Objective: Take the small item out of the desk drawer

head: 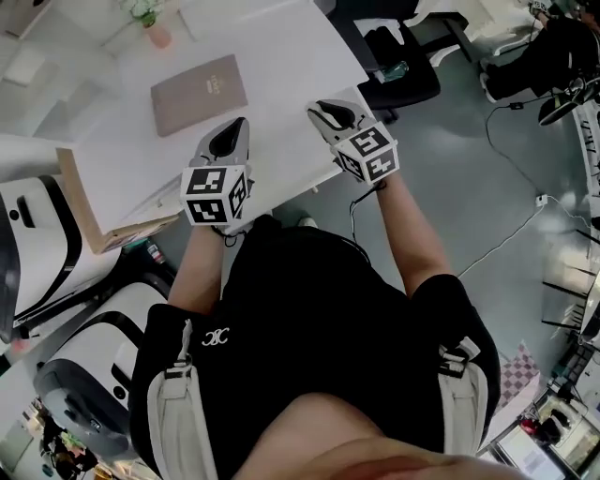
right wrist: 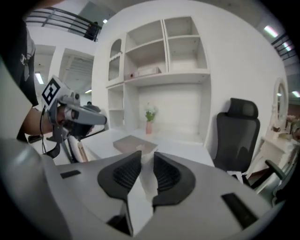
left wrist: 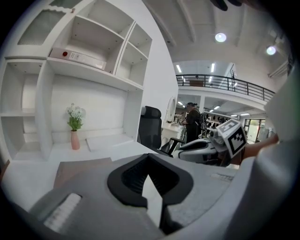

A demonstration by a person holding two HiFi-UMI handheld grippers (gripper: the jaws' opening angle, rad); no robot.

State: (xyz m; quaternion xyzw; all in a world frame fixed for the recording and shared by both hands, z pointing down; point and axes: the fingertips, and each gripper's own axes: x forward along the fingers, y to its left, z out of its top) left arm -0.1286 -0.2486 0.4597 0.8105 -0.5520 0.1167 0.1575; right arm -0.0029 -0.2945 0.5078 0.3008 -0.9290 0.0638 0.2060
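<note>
I stand at the front edge of a white desk with both grippers held just above it. My left gripper points at the desk with its black pads touching at the tips and nothing between them. My right gripper hovers over the desk's front right part, its pads a narrow gap apart and empty. What looks like a tan-walled drawer stands out at the desk's front left. No small item shows in any view.
A brown book lies mid-desk, and a pink vase with flowers stands at the back. White shelving rises behind the desk. A black office chair is at the right. White machines crowd the floor on the left.
</note>
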